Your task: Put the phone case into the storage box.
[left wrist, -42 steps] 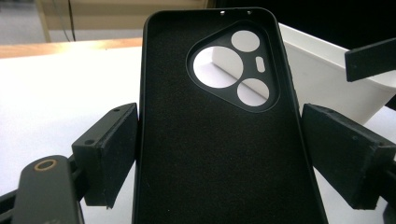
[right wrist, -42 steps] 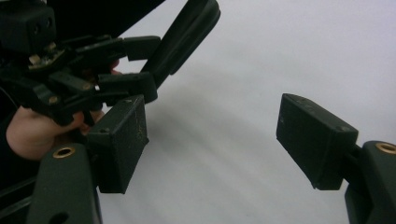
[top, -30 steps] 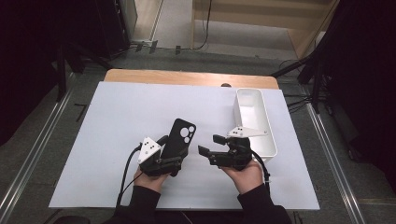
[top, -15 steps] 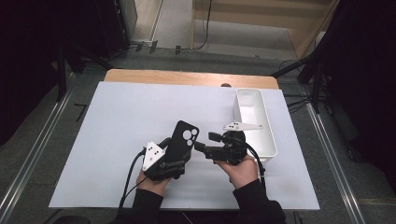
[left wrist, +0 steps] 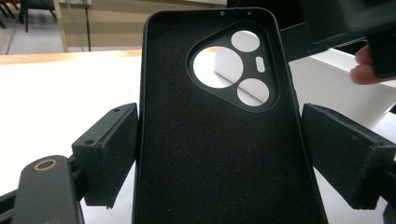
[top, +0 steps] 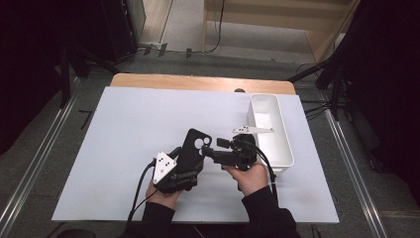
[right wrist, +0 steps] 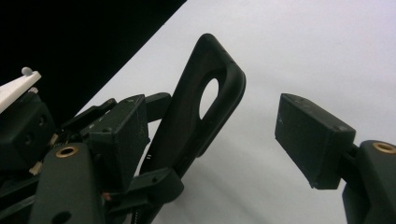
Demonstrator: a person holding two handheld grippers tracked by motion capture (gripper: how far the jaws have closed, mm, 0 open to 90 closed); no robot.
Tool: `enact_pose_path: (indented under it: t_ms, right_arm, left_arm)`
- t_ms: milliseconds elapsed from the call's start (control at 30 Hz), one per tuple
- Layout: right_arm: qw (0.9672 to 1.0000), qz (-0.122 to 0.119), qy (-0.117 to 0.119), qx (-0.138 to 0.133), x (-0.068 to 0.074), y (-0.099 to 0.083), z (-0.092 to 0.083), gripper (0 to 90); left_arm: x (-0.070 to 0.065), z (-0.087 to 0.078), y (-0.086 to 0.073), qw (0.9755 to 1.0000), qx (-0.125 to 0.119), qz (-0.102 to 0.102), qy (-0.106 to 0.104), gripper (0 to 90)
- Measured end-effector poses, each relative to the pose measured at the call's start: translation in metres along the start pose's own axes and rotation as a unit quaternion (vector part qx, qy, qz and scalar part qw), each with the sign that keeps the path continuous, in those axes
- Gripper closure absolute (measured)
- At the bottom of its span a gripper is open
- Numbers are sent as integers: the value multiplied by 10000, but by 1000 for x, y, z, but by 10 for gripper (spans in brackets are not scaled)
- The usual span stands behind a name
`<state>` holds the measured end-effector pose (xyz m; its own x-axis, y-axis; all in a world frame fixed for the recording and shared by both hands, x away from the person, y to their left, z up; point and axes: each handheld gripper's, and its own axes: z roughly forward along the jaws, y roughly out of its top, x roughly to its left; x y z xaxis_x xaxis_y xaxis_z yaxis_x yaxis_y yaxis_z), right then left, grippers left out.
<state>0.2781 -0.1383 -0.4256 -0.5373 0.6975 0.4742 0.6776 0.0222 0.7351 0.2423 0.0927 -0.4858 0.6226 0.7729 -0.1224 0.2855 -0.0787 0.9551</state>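
Left hand-held gripper (left wrist: 219,154) clamps phone case (left wrist: 224,140), inner lining visible.

White tray (top: 283,144), seemingly empty, on white tabletop (top: 124,124).

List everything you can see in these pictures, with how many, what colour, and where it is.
Phone case: one, black, held between the left gripper's fingers, above the mat near the table's middle, camera cutout at its far end.
Bin: one, white, long and open-topped, at the mat's right side.
Mat: one, white, covering most of the table.
Table: one, wooden, its far edge showing beyond the mat.
Left gripper: one, black with a white plate, shut on the phone case.
Right gripper: one, black, fingers open around the phone case's far end.
Hands: two, at the table's near edge.
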Motion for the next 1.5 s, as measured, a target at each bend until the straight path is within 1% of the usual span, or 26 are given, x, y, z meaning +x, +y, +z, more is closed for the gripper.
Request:
enact_pose_path:
  t_ms: [67,100,133,167,300,400,467,600,700,733,767,800,833,867,900,933,1100,1133,1167,1200,1233,1333,1500]
  right_arm:
    - [10000,50,3,25,0,0,2,245]
    - [10000,18,-47,47,0,0,5,252]
    - [9999,20,-84,58,0,0,6,258]
    - [9999,27,-102,90,-1,0,6,266]
    - [9997,212,-58,92,-3,1,10,284]
    - [9996,283,-23,72,-4,1,11,293]
    - [9996,289,0,65,-4,1,12,300]
    - [9987,478,121,122,-6,1,17,331]
    - [9982,548,171,142,-7,1,19,342]
    - [9981,567,194,149,-7,1,20,356]
    - [9977,613,221,165,-7,1,21,368]
    - [9971,686,272,190,-8,2,23,403]
    - [9971,686,272,190,-8,2,23,403]
    - [9967,732,305,195,-8,2,24,432]
    - [9956,822,351,273,-9,2,25,485]
    - [9956,822,351,273,-9,2,25,485]
    - [9940,953,358,390,-9,2,26,639]
    - [9938,982,350,396,-9,2,25,665]
    - [9940,974,361,352,-9,3,24,713]
    - [9936,1008,356,360,-9,3,23,734]
    - [9936,1008,356,360,-9,3,23,734]
    - [9934,1037,361,321,-10,4,21,778]
    - [9925,1106,410,312,-10,4,20,786]
  left_arm:
    - [-2,-1,-1,10000,-16,34,3,136]
    - [-3,0,-1,10000,-49,23,-64,136]
    - [-3,0,-1,10000,-49,23,-64,136]
    - [-5,1,-2,10000,-21,-36,-75,136]
    - [-6,1,-3,10000,-6,-46,-66,136]
    - [-7,0,-3,10000,-36,-45,-62,136]
    - [-7,0,-3,9999,-56,-44,-73,136]
    - [-8,1,-3,9999,-58,-40,-94,135]
    - [-9,1,-4,9999,-71,-40,-109,136]
    - [-10,0,-4,9999,-32,-20,-100,135]
    - [-10,1,-4,9999,-60,-38,-111,135]
    - [-10,0,-4,9999,-40,-40,-110,135]
    - [-10,0,-4,9999,-40,-40,-110,135]
    - [-10,0,-4,9999,-59,-63,-125,135]
    - [-10,0,-4,9999,-54,-63,-118,135]
    - [-10,0,-4,9999,-56,-68,-121,135]
    - [-11,-1,-4,9998,-76,-71,-177,135]
    - [-11,-1,-4,9998,-85,-69,-183,135]
    - [-11,-1,-4,9997,-99,-73,-189,135]
    - [-11,-1,-4,9997,-106,-78,-197,135]
    - [-12,-1,-4,9997,-129,-77,-195,135]
    - [-11,-1,-4,9997,-112,-54,-195,135]
    - [-12,-2,-4,9997,-158,-55,-196,134]
